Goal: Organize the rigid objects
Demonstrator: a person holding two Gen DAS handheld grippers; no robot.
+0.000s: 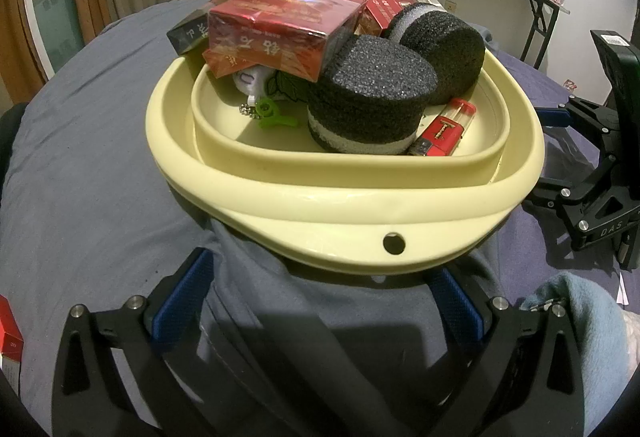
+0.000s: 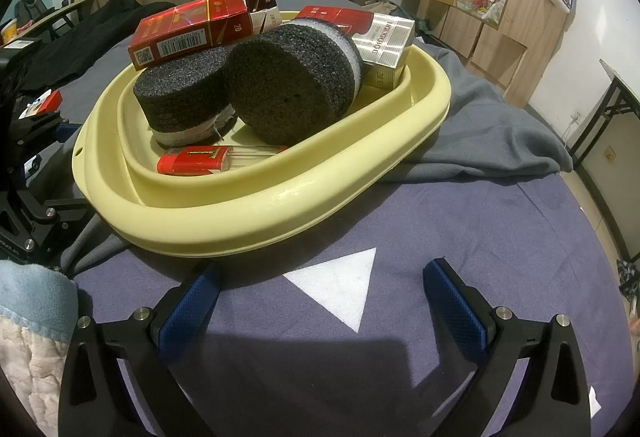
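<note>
Cream basin (image 1: 400, 197) sitting on the bed (image 1: 80, 117), holding foam discs (image 1: 372, 97), red boxes (image 1: 280, 25) and a lighter (image 1: 444, 131), left gripper (image 1: 320, 301) and right gripper (image 2: 320, 297) both hovering near its rim with jaws released, green clip (image 1: 272, 113) showing only in the left view, silver box (image 2: 384, 41) only in the right.

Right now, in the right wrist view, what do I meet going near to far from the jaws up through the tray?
White triangle on the cloth → cream tray's near rim → red lighter → tilted black foam cylinder → red cigarette pack on top, with the upright foam cylinder beneath it.
</note>
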